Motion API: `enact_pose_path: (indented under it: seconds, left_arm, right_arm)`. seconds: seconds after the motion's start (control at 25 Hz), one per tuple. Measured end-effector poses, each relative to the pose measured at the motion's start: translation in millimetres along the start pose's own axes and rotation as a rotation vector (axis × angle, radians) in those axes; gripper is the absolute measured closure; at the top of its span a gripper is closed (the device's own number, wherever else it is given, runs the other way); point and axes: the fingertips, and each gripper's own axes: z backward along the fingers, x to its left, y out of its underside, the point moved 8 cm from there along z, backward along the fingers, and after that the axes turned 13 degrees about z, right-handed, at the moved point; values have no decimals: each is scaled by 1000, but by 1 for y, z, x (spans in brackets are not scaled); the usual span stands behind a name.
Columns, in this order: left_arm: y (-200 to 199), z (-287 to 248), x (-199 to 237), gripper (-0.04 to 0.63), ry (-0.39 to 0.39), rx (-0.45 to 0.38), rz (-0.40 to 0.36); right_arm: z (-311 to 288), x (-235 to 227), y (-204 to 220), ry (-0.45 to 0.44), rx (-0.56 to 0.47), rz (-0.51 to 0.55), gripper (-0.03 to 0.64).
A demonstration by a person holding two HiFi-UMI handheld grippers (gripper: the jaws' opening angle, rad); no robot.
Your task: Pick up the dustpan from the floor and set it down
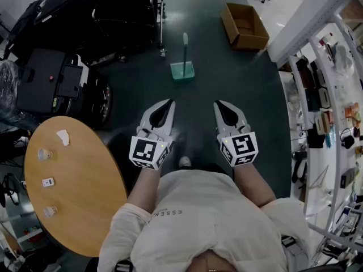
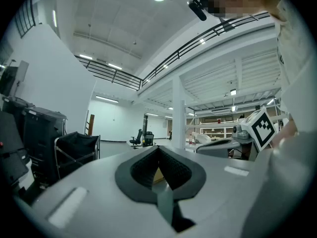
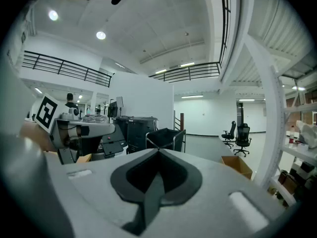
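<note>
The dustpan (image 1: 182, 71) stands on the floor (image 1: 227, 95); a cardboard box (image 1: 244, 26) lies beyond it, rightward; a round table (image 1: 79, 197) nearer, leftward.

The dustpan (image 1: 182, 71) looks smooth green plastic, the floor (image 1: 227, 78) matt and dark, the tabletop (image 1: 79, 180) wood, the box (image 1: 252, 40) cardboard.

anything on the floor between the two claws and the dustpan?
Nothing. In the head view, only bare dark floor separates the left claw and right claw from the green dustpan.
</note>
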Motion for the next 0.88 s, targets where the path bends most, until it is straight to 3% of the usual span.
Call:
enact_pose_path:
  seconds: [0.44,0.88]
  left_arm:
    - [1,-6,0,577,2,4,-4]
    - [2,0,14,577,-19,-12,5]
  right_arm:
    - [-4,-3,3,-7,4,4,627]
    - [-14,-11,7,51,1,-63,627]
